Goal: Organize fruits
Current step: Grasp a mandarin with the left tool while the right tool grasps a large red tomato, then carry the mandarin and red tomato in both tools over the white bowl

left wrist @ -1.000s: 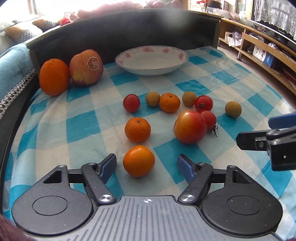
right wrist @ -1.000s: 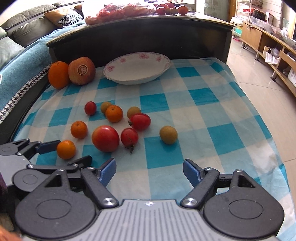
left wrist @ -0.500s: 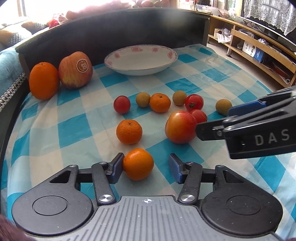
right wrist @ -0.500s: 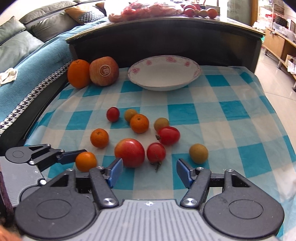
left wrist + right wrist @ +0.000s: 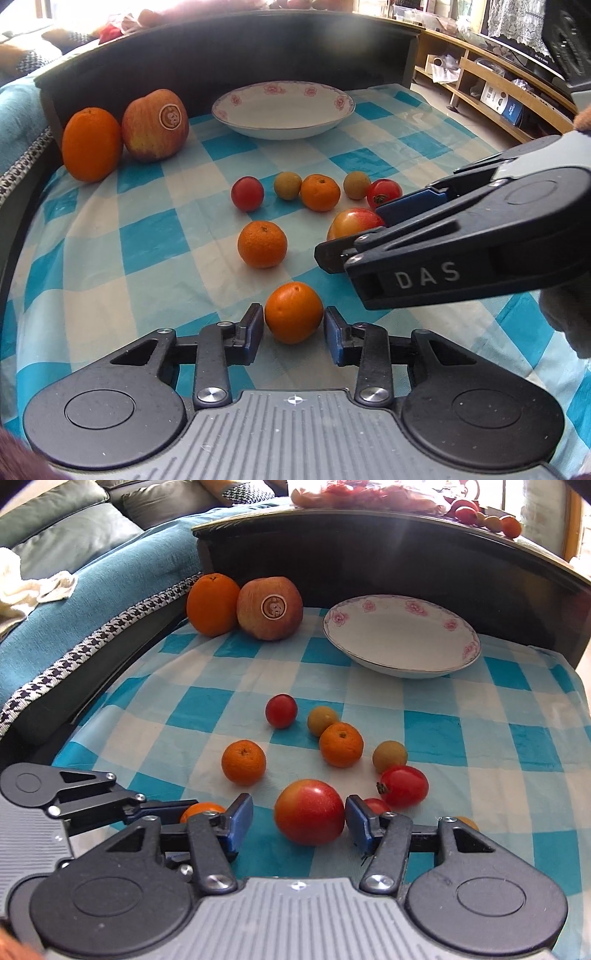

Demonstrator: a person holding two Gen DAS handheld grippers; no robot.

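On the blue-and-white checked cloth (image 5: 461, 734) both grippers sit low among the scattered fruit. The left gripper (image 5: 294, 325) has its blue pads on either side of the nearest tangerine (image 5: 294, 312), the left pad right at the skin and the right one just beside it; I cannot tell whether they truly pinch it, and the fruit rests on the cloth. The right gripper (image 5: 299, 819) straddles the big red-and-yellow tomato (image 5: 309, 811), its right pad at the skin and a visible gap on the left, so its fingers are spread and not gripping. Just behind the right pad a small red tomato (image 5: 376, 805) peeks out, with a larger red tomato (image 5: 404, 786) near it. Farther back lie a second tangerine (image 5: 243, 762), a third tangerine (image 5: 341, 744), two small brownish-green round fruits (image 5: 323, 720) and (image 5: 389, 755), and a cherry-red tomato (image 5: 281, 710). At the far edge of the cloth stands the white bowl (image 5: 458, 624) with pink flowers on its rim, holding nothing, well apart from the loose fruit. To its left a large orange (image 5: 212, 603) touches a stickered apple (image 5: 269, 607), both against the dark wooden backboard (image 5: 369, 554)
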